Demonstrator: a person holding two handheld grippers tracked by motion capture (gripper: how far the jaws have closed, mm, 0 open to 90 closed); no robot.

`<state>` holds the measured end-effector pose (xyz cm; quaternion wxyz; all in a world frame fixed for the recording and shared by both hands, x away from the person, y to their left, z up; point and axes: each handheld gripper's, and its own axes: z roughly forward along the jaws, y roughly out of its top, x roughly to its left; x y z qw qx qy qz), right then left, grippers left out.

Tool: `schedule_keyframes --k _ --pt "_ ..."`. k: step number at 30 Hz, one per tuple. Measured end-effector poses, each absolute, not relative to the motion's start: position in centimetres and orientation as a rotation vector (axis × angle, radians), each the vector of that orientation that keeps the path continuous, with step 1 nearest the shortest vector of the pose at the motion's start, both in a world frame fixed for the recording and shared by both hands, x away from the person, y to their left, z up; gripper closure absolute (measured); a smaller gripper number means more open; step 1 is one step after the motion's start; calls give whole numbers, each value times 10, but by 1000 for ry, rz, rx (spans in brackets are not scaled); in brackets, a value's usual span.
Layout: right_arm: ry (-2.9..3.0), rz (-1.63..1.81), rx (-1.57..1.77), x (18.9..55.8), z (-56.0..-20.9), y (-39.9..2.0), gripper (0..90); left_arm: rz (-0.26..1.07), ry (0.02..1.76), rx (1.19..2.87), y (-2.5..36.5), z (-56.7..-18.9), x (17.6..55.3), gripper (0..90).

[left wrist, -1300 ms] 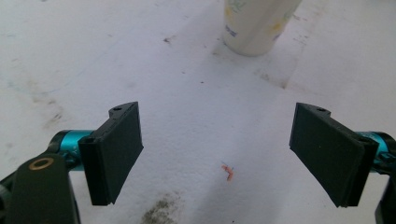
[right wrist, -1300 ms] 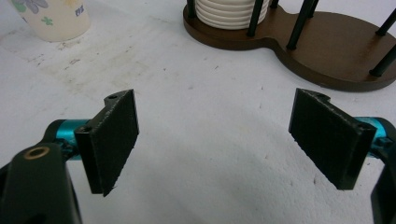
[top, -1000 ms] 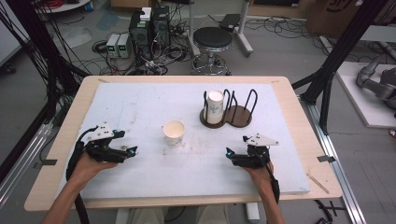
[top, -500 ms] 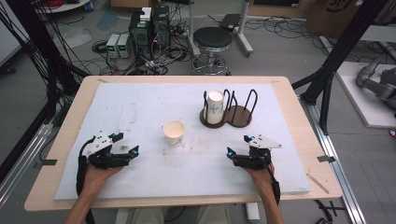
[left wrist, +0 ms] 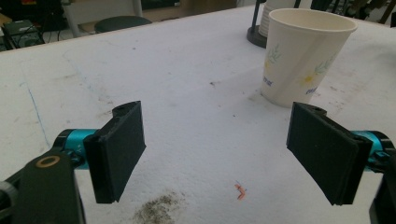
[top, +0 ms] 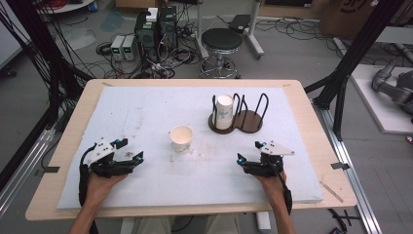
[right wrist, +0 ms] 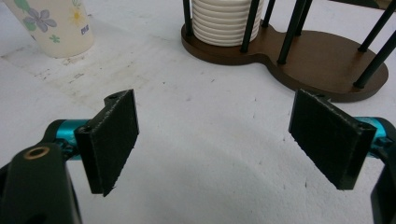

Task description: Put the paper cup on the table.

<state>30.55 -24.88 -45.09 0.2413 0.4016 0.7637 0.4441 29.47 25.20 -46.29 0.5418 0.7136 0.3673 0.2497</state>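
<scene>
We see the white flower-printed paper cup (top: 181, 139) upright mid-frame on the white foam tabletop (top: 146, 112); left tongs (top: 132, 151), jaws just narrowing, and right tongs (top: 248, 152) both gape, holding nothing

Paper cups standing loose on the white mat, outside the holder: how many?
1: a flower-printed paper cup stands upright mid-mat, left of the holder. The holder's stack of cups hides its own count.

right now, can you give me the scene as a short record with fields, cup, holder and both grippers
cup: one paper cup stands upright and alone on the white mat
stack: cups nested in the wire holder
left gripper: open, jaws just closing a little, nothing between them
right gripper: open, holds nothing
contact: neither gripper touches the cup
</scene>
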Motion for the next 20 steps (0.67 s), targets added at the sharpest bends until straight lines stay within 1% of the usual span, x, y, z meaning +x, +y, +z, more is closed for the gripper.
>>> schedule_keyframes --k 20 --pt "2068 1271 1120 306 -451 -254 164 596 870 1663 255 -464 293 199"
